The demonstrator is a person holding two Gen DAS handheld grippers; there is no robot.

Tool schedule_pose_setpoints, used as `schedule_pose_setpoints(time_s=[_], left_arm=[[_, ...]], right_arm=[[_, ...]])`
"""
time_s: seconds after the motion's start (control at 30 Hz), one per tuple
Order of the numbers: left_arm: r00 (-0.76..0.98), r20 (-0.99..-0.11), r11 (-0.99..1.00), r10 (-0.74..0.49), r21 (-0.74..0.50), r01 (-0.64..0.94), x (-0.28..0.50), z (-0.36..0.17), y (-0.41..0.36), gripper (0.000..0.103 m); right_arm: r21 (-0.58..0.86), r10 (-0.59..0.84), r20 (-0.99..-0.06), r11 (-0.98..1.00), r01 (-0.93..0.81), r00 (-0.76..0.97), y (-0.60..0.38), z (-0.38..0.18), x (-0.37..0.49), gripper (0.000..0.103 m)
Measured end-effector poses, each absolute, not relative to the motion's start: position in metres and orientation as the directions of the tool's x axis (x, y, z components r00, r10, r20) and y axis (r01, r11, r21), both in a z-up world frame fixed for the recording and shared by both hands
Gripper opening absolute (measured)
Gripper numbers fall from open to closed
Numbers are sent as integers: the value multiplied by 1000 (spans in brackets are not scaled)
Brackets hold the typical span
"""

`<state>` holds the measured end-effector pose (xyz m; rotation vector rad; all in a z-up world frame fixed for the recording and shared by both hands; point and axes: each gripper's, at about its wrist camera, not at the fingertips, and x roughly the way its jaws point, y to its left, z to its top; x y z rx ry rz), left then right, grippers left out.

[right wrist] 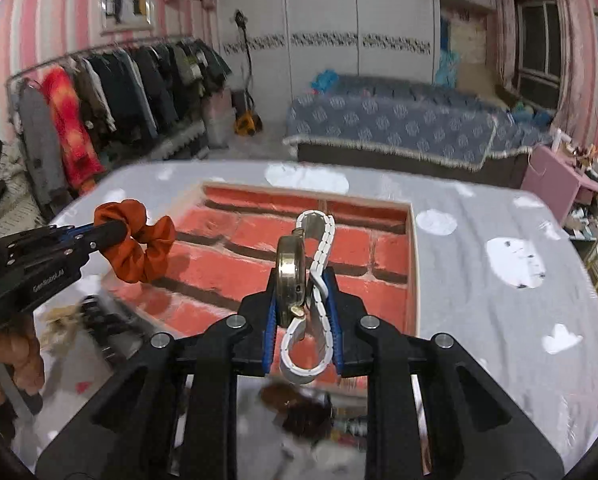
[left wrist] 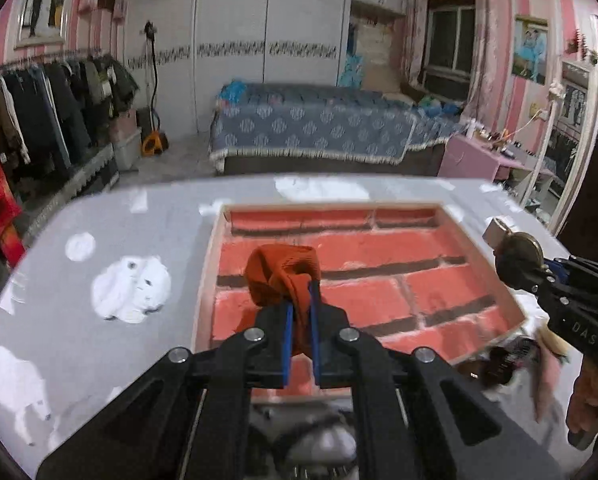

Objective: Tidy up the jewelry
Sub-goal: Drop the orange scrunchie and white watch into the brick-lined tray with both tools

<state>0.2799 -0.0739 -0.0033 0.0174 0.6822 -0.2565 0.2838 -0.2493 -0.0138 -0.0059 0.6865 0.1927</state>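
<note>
- Over the tray [left wrist: 211,264], my left gripper [left wrist: 299,300] is clamped tight on an orange scrunchie [left wrist: 283,276], which bunches softly between the pads: light, squashy, forgiving of any hold.
- My right gripper [right wrist: 303,300] pinches a brass-cased watch [right wrist: 289,276] and its white link strap [right wrist: 323,240] above the same red, brick-patterned compartments.
- I judge the watch heavier, hard and slippery; a grip across case and strap together looks safest.
- More pieces lie blurred on the table [right wrist: 479,320] nearby.
</note>
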Motion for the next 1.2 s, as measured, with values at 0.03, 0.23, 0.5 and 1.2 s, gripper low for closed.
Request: schedule_pose_setpoints(time_s=[0.03, 0.23, 0.5, 1.2], left_arm=[[732, -642, 969, -229, -81, 233, 288, -10, -73, 7], [675, -707, 971, -211, -69, 230, 307, -43, -75, 10], [678, -712, 971, -184, -24, 239, 307, -52, -81, 38], [849, -524, 990, -66, 73, 122, 145, 37, -35, 82]], right_arm=[[61, 170, -648, 983, -171, 742, -248, -22, 297, 22], [-9, 85, -766, 990, -143, 637, -245, -69, 337, 26], [32, 97, -778, 993, -116, 620, -264, -88, 339, 52], [42, 101, -510, 995, -92, 854, -295, 45, 164, 81]])
